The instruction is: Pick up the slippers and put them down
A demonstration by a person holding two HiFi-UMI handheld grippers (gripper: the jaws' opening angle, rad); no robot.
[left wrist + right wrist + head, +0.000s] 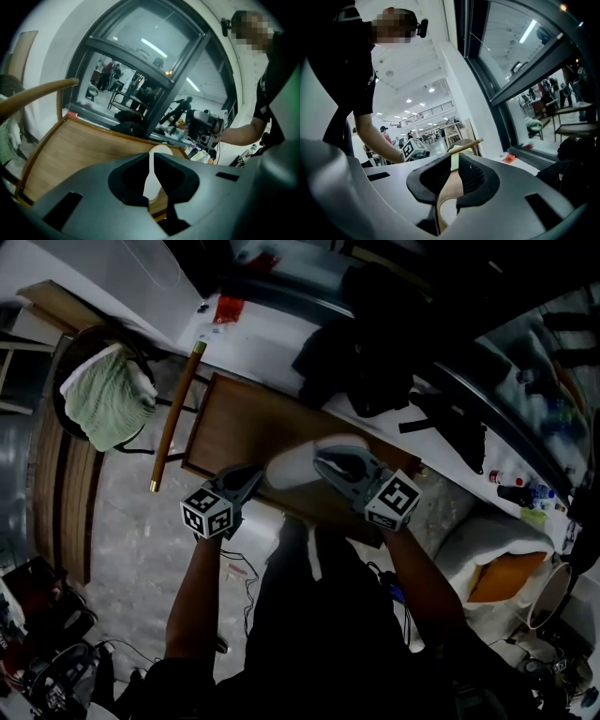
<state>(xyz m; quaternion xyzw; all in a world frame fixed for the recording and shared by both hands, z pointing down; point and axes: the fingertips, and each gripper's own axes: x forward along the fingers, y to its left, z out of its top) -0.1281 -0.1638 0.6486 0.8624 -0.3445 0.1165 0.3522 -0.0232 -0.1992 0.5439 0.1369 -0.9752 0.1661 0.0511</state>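
Note:
A pale slipper [298, 461] hangs just above the wooden table [234, 427], held at both ends. My left gripper [255, 476] is shut on its left end; in the left gripper view the jaws [151, 174] pinch a thin white edge of the slipper [160, 152] over the table top [79, 150]. My right gripper [324, 463] is shut on the other end. In the right gripper view its jaws [453, 174] clamp the slipper's beige rim [449, 194]. Each gripper shows in the other's view: the right gripper [206, 127] and the left gripper's marker cube [410, 150].
A chair draped with a green cloth [108, 395] stands left of the table, with a wooden pole [176, 413] leaning beside it. Black clothes and bags [366, 343] lie on the white sill behind, under the window. Cables [239, 568] trail on the floor. A white cushion [492, 540] sits at the right.

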